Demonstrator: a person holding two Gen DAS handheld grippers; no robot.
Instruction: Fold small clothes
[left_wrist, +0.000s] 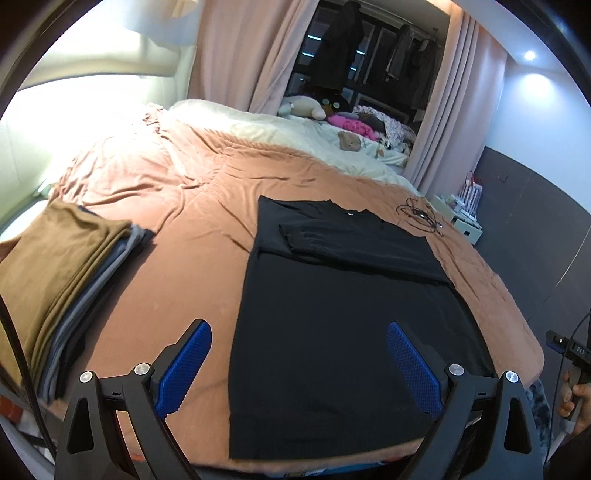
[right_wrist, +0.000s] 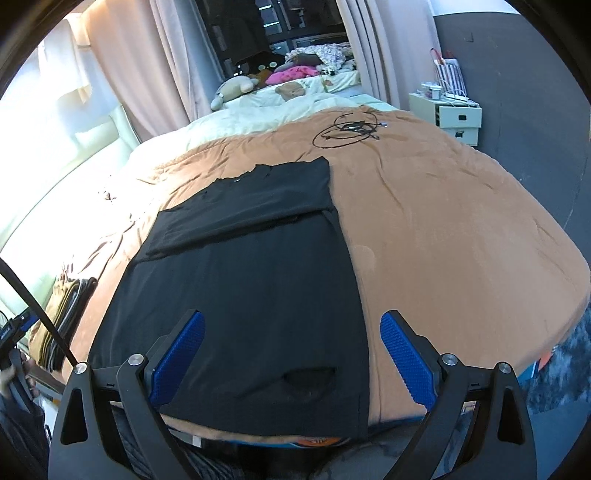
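Black shirt (left_wrist: 343, 332), sleeves folded inward

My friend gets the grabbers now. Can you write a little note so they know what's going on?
Left gripper: open, holding nothing, above the near part of the black shirt.
Right gripper: open, holding nothing, above the same shirt's near edge.
Where things are: the shirt lies flat on the brown bedspread. A stack of folded clothes sits on the bed's left side.
Done: the shirt's sides and sleeves look folded in, leaving a long strip.
Left: probably fold the strip end to end, then put it on the stack.
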